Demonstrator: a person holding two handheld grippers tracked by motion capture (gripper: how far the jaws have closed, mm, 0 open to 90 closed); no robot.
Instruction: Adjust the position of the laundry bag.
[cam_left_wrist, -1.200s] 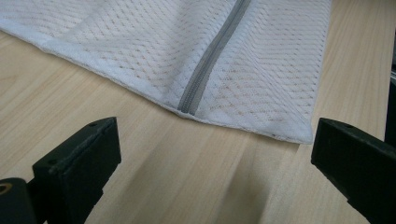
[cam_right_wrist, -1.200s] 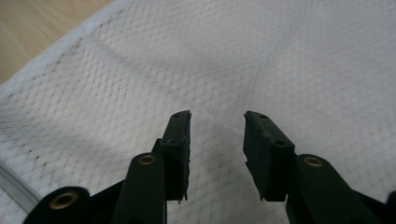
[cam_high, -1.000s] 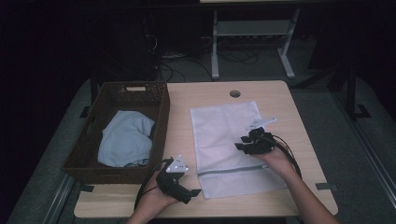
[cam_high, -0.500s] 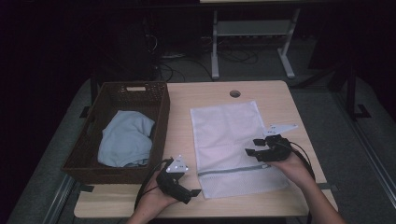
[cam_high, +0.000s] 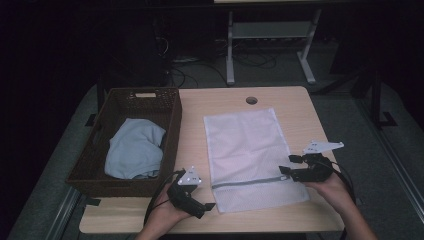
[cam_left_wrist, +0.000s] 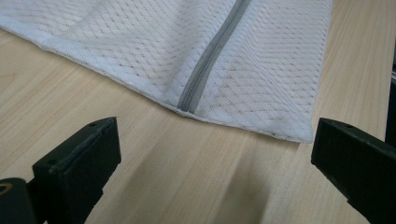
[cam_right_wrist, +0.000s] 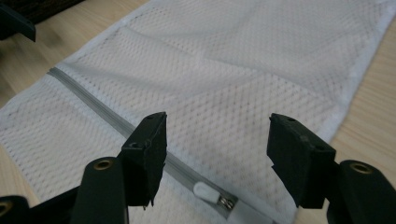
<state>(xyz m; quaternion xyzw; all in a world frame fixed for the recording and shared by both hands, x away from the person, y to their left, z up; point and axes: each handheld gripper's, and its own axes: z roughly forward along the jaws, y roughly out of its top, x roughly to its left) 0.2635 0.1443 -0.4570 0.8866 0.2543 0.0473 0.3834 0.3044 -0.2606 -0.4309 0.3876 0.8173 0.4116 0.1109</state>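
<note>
A white mesh laundry bag (cam_high: 250, 150) lies flat in the middle of the table, with a grey zip (cam_high: 245, 182) running across its near end. My left gripper (cam_high: 206, 207) rests on the wood at the bag's near left corner. Its jaws stand wide open (cam_left_wrist: 215, 140) and face the zip's end (cam_left_wrist: 187, 105). My right gripper (cam_high: 286, 167) hovers over the bag's right edge at the zip. Its jaws (cam_right_wrist: 217, 135) have just been opening and hold nothing. The white zip pull (cam_right_wrist: 205, 192) lies on the mesh (cam_right_wrist: 243, 70) below and between them.
A dark wicker basket (cam_high: 175, 130) stands on the table's left side with a light blue cloth (cam_high: 135, 150) inside. A round cable hole (cam_high: 251, 100) sits near the table's far edge. Bare wood (cam_high: 305, 115) lies to the right of the bag.
My right gripper has moved right and nearer, from the bag's middle to its right edge at the zip, and its jaws have spread. The left gripper has stayed put.
</note>
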